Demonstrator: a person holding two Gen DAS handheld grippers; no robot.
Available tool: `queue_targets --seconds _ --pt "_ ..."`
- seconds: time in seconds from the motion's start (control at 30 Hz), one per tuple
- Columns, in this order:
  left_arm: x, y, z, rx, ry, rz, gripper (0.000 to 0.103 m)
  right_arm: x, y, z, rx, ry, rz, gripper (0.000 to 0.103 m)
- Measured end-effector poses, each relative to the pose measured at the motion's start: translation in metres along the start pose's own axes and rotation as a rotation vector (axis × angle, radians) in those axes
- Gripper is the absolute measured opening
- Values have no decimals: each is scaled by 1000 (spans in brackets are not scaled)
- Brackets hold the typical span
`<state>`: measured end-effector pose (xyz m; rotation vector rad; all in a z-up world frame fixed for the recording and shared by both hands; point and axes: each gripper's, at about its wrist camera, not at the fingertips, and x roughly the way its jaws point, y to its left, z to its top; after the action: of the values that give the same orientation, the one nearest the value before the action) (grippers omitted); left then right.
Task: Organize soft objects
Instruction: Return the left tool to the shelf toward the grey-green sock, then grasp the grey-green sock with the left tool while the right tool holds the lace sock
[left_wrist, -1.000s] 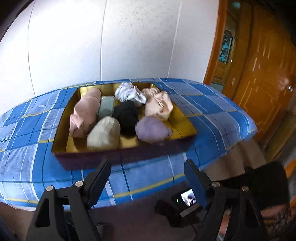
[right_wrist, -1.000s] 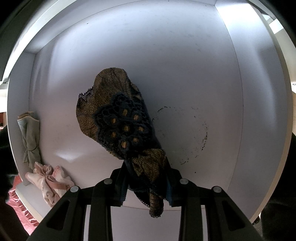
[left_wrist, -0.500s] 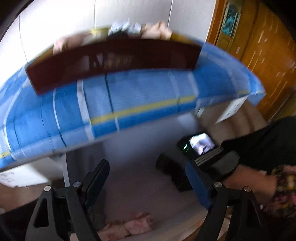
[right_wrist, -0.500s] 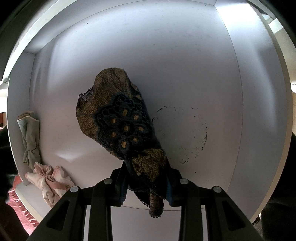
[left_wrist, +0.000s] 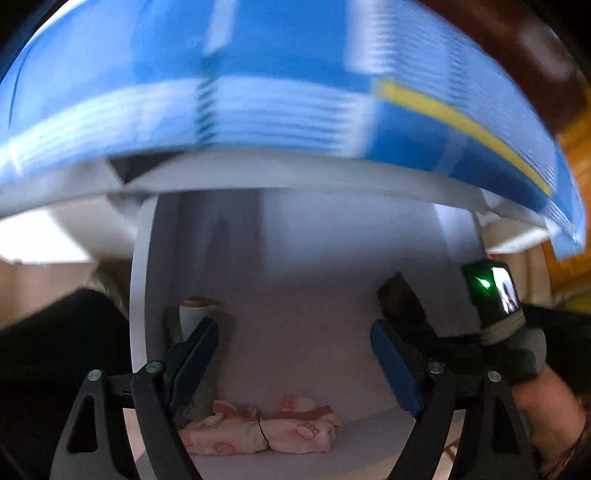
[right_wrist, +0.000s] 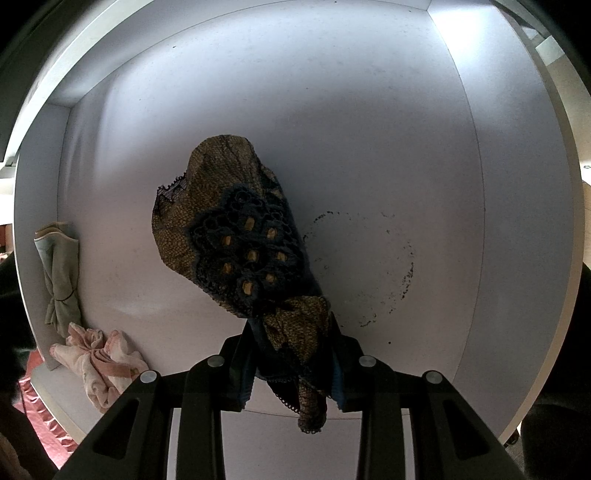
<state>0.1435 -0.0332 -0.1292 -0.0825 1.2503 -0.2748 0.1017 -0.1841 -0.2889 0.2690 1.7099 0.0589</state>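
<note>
My right gripper is shut on a dark brown and navy lace bundle, held over the floor of a white compartment. A grey-green bundle and a pink bundle lie at the compartment's left side. My left gripper is open and empty, low in front of the same white compartment. In the left wrist view the pink bundle lies between its fingers, the grey-green bundle stands behind the left finger, and the lace bundle shows at the right.
The blue checked tablecloth hangs over the top of the compartment. The person's right hand and the other gripper's camera are at the right. A dark ring-shaped stain marks the compartment floor. Pink frilled fabric lies outside at lower left.
My left gripper has dropped from above the table and its tray of bundles down to the white compartment below. The right gripper and lace bundle have not moved.
</note>
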Motion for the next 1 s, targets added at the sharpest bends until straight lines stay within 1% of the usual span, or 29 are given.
queue_targets --seconds 0.07,0.2,0.33,0.43,0.53,0.67,0.7,0.77,0.8,0.83,0.9,0.93,1.0 --pt "7 9 1 -34 16 16 85 0 -1 1 5 1 3 32" --pt "24 8 1 -26 45 78 85 0 -3 1 8 1 7 32" --pt "47 0 -2 58 104 167 85 1 -5 1 16 0 16 32" --pt "70 -7 -6 154 162 273 85 0 -7 0 23 0 23 32" --pt "89 -8 -12 194 221 325 85 0 -7 -1 23 0 23 32" --pt "108 -4 -22 173 301 303 85 0 -10 -1 27 1 25 32" --pt "114 -2 -26 173 328 309 85 0 -11 -1 28 1 26 32" --pt "124 2 -31 168 370 330 88 0 -14 -2 28 1 28 32" --pt "129 4 -35 157 391 330 90 0 -16 -2 30 1 30 32" --pt "131 3 -37 154 396 328 93 0 -18 -2 33 1 33 32" --pt "134 -2 -41 154 405 290 95 0 -21 -2 41 2 40 32" --pt "135 -4 -43 138 410 253 95 1 -21 0 44 4 42 32" --pt "131 -11 -41 101 389 131 95 0 -25 1 56 4 50 32"
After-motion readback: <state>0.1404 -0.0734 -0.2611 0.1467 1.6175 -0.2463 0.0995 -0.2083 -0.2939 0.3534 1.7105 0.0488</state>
